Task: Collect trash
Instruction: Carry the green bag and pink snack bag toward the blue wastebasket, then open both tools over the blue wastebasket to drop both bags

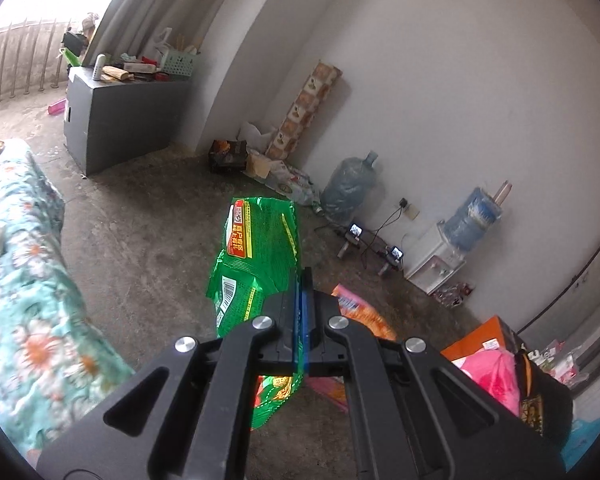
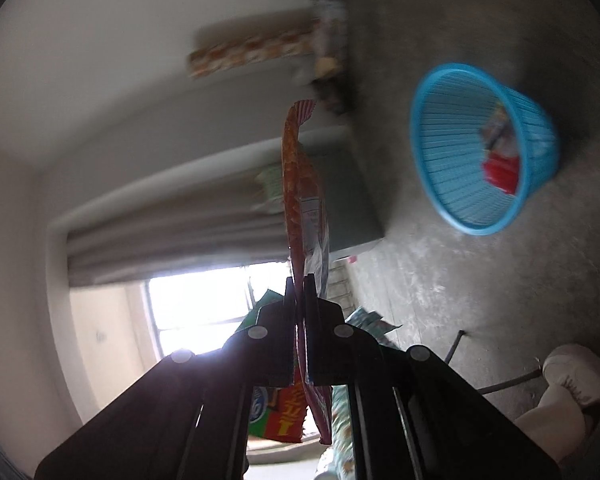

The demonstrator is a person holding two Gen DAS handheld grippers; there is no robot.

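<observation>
At the centre of the left wrist view, the left claw [image 1: 301, 280] is clamped on a green wrapper [image 1: 260, 248], which stands out past the fingers above the concrete floor [image 1: 148, 248]. A floral bed [image 1: 32, 264] fills the left edge. In the right wrist view, the right claw [image 2: 300, 284] pinches an orange wrapper [image 2: 302, 184] at mid-frame; a blue basket [image 2: 480, 148] with trash inside sits on the floor, upper right.
</observation>
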